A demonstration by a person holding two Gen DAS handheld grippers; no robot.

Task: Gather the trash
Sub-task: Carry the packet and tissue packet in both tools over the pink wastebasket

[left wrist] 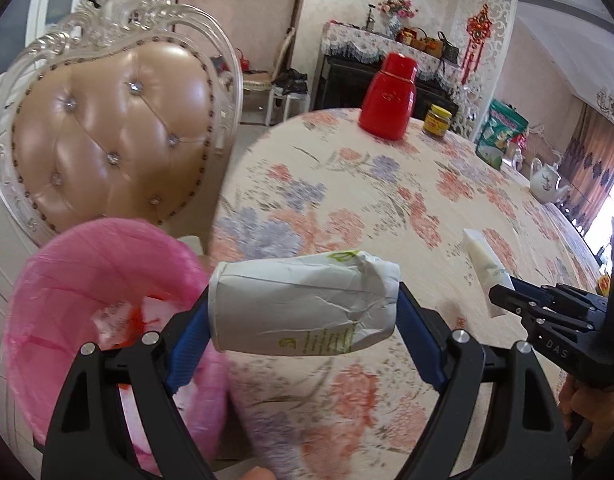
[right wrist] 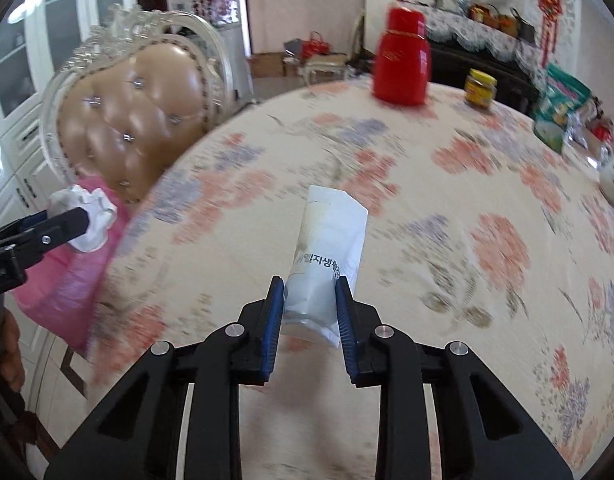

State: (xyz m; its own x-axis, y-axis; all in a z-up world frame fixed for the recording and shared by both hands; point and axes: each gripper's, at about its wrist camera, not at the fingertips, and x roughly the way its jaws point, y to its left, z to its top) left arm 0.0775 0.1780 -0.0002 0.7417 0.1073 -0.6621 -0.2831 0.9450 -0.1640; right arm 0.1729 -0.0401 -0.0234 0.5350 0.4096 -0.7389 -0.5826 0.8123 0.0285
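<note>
Two bits of trash are in play, one per gripper, so we're doing fine on the collecting. From the left wrist view, our left gripper (left wrist: 303,312) is spread wide around a crumpled paper cup (left wrist: 305,304), the blue pads (left wrist: 187,350) pressing on its two ends so it sits crosswise between them. It hangs over the table (left wrist: 367,200) edge, right next to the pink-lined bin (left wrist: 79,280), which already has scraps inside. That cup looks feather-light and already squashed, so we'd guess it crushes further rather than slips; holding it by the ends seems fine for a short trip. From the right wrist view, our right gripper (right wrist: 310,312) is pinched narrow on the near end of a small white packet (right wrist: 329,248), which sticks out forward above the flowery tablecloth. It reads as soft, thin and floppy, maybe a little slick, so a hold nearer its middle would probably droop less. Off at the left edge there we can see the cup and bin again.
</note>
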